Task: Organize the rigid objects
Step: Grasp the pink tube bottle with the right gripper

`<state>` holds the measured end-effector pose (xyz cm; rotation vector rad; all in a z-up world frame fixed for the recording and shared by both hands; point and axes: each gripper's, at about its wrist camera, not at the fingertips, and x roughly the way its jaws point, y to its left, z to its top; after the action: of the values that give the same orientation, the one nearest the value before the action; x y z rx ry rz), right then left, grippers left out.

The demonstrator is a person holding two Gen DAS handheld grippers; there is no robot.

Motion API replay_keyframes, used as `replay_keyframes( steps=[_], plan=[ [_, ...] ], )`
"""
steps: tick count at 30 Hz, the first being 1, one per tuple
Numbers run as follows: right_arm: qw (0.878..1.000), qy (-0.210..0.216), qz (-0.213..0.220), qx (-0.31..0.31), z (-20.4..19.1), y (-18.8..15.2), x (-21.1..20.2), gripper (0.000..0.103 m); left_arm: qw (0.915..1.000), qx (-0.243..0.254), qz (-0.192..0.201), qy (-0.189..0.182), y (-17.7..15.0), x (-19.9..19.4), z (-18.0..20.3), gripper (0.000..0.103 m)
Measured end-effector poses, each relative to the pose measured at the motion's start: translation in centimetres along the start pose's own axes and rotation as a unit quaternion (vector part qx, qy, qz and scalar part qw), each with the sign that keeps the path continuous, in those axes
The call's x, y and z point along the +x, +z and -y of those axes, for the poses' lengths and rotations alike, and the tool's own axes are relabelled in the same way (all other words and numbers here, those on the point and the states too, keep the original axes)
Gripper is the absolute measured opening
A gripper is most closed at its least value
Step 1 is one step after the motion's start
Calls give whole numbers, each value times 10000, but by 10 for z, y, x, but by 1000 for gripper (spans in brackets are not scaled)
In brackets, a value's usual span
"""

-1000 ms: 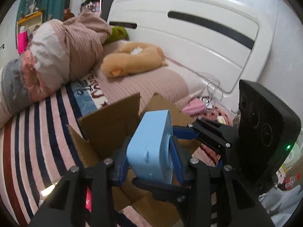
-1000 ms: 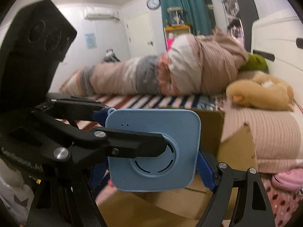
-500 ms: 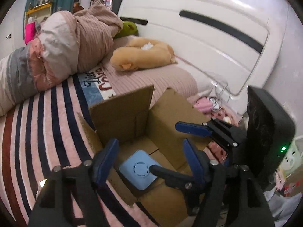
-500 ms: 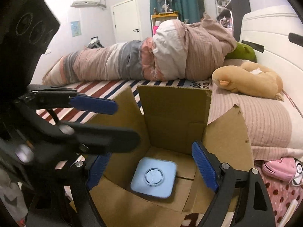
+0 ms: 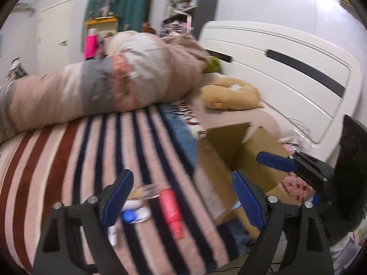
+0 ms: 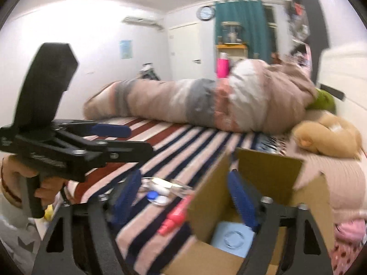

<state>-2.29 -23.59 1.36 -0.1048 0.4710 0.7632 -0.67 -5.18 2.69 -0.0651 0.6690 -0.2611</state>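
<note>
Left wrist view: the left gripper [image 5: 183,197] stands wide open with nothing between its blue-padded fingers [image 5: 118,198]; under it lies a striped blanket [image 5: 68,160], soft and fuzzy, banded in pink, dark red and navy. Taking the cardboard box [image 5: 231,151] as landmark: the box is brown and stiff, its flaps up and its top open; left of the box, on the blanket, lies a slim red bottle [image 5: 170,208], cylinder-shaped and blurred; further left of the box sits a clear plastic piece with a round blue cap [image 5: 128,215] beside it. Right of the box the right gripper [image 5: 275,161] shows as a black frame with one blue finger reaching over the box. Behind the box rests a tan plush toy [image 5: 231,94] and a long rolled quilt [image 5: 103,89]; a glossy white headboard [image 5: 286,73] rises beyond.

Right wrist view: the right gripper [image 6: 185,197] is spread wide and holds nothing; its right finger hangs over the cardboard box [image 6: 268,169]. Inside the box, flat on the bottom, lies the pale blue square device [image 6: 231,237], smooth plastic with rounded corners and a round ring on its face. Left of the box lie the red bottle [image 6: 175,215] and the blue cap [image 6: 151,194] on the blanket; far left of the box the left gripper [image 6: 110,137] is in view, open too, a hand [image 6: 27,178] around its black handle.
</note>
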Motion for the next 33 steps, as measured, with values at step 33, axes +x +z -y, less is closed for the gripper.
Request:
replay_keyframes(
  steps=[33],
  plan=[
    [9677,-1028,-2254,459,-24,-91,206,28,9894,-1211,-374,706,-127,20,-171,86]
  ],
)
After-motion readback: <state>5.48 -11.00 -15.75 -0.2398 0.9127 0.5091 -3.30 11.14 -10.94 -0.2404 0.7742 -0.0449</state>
